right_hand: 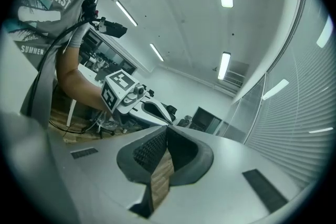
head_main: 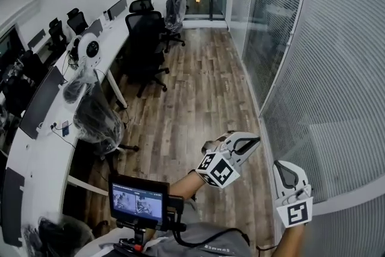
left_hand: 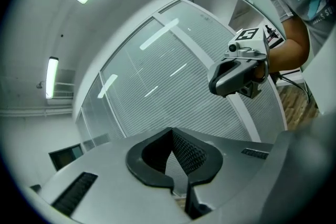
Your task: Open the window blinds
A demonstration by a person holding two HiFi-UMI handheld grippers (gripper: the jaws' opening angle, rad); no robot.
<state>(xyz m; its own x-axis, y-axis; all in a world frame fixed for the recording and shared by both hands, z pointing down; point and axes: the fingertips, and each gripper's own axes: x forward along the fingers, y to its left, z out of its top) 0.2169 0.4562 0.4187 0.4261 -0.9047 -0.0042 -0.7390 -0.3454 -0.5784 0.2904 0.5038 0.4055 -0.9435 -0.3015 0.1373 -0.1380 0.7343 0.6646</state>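
Wood planks cover the floor (head_main: pixel 192 99) of a long office, and we stand at its near end beside the window blinds (head_main: pixel 337 81). They hang down the whole right side behind glass panels split by pale uprights, with the slats lying flat so that we see almost nothing through them. Our left gripper (head_main: pixel 249 142) is held out level with its tip close to the blinds but not touching them. Its jaws are pressed together with nothing between them. Our right gripper (head_main: pixel 284 168) sits just to the right of it, nearer the blinds. Its jaws also meet at the tip and are empty, with only floor showing through the gap behind them. Each gripper view shows the other gripper close alongside, with a bare forearm behind it. On the left side of the room a long white table (head_main: pixel 42 153) carries dark monitors, with black chairs (head_main: pixel 147 45) drawn up to it and two plastic-wrapped chairs (head_main: pixel 96 117) nearer to us. A small screen (head_main: pixel 138 201) sits low in front of us.
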